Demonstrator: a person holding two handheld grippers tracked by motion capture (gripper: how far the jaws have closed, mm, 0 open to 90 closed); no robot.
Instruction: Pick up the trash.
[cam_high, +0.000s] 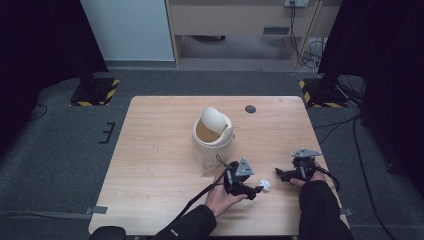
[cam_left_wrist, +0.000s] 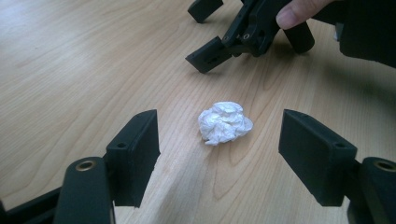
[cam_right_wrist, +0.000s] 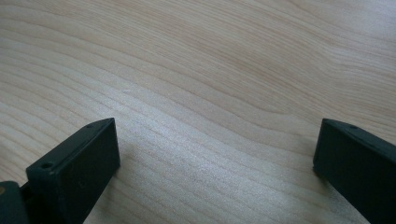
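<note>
No brand, label or readable writing is seen on any thing in the three views.

In the high view, a cream waste bin with a tilted swing lid is seen near the middle of the wooden table. Just in front of it and a little to the right, the left gripper is held low over the table, with the grey three-cornered plate on top. A small ball of crumpled white paper lies on the wood at the tips of this gripper. Further right, the right gripper is held low over the table by the other hand, its tips pointed toward the paper ball but apart from it. A dark round mark is seen near the far edge of the table.

What cannot be judged from above is given by the left gripper view: the paper ball lies between the two black jaws, which are spread, and neither of them touches it. The right gripper is seen beyond the ball, with its jaws apart and a fingertip on its body.

In the right gripper view, the jaws are spread wide and nothing but bare wood grain lies between them.
</note>
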